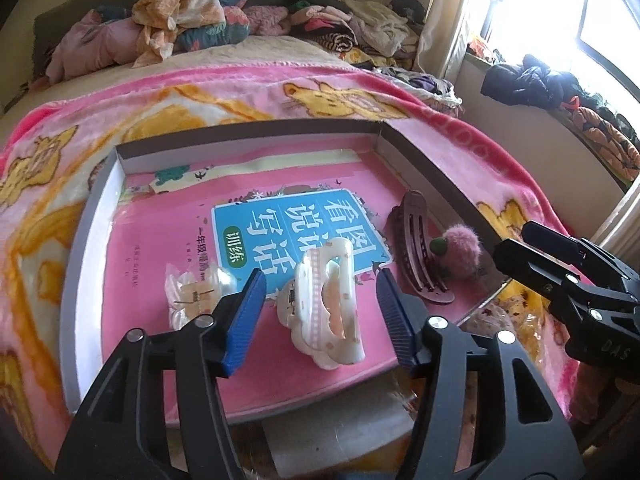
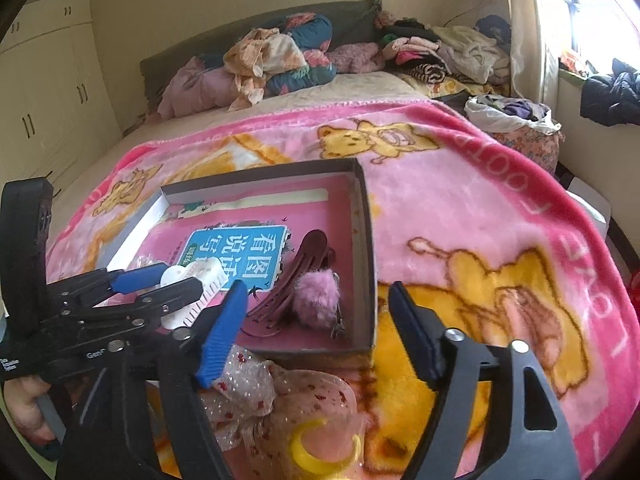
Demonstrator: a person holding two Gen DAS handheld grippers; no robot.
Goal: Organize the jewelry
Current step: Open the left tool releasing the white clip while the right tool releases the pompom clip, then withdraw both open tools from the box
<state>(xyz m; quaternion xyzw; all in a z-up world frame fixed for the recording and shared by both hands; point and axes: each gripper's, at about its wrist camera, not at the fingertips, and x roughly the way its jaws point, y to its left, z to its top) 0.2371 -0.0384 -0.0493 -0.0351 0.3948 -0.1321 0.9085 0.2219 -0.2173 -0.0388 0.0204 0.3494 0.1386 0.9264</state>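
A shallow grey box (image 1: 92,208) lies on the bed with a pink book (image 1: 304,232) flat inside it. On the book lie a white claw clip (image 1: 328,308), a clear clip (image 1: 196,292), a dark red clip (image 1: 416,240) and a pink pompom (image 1: 460,248). My left gripper (image 1: 320,320) is open, and the white claw clip sits between its blue pads with a gap on each side. My right gripper (image 2: 316,336) stands open over the box's near right corner (image 2: 370,344) with nothing in it. Below it lie a sheer spotted bow (image 2: 256,384) and a yellow clip (image 2: 320,452).
A pink blanket (image 2: 480,208) with yellow bears covers the bed. Piled clothes and bedding (image 2: 280,60) fill the far end. A window ledge with dark clothes (image 1: 528,84) is on the right, and cupboards (image 2: 40,92) are on the left. A hand (image 2: 24,404) holds the left gripper.
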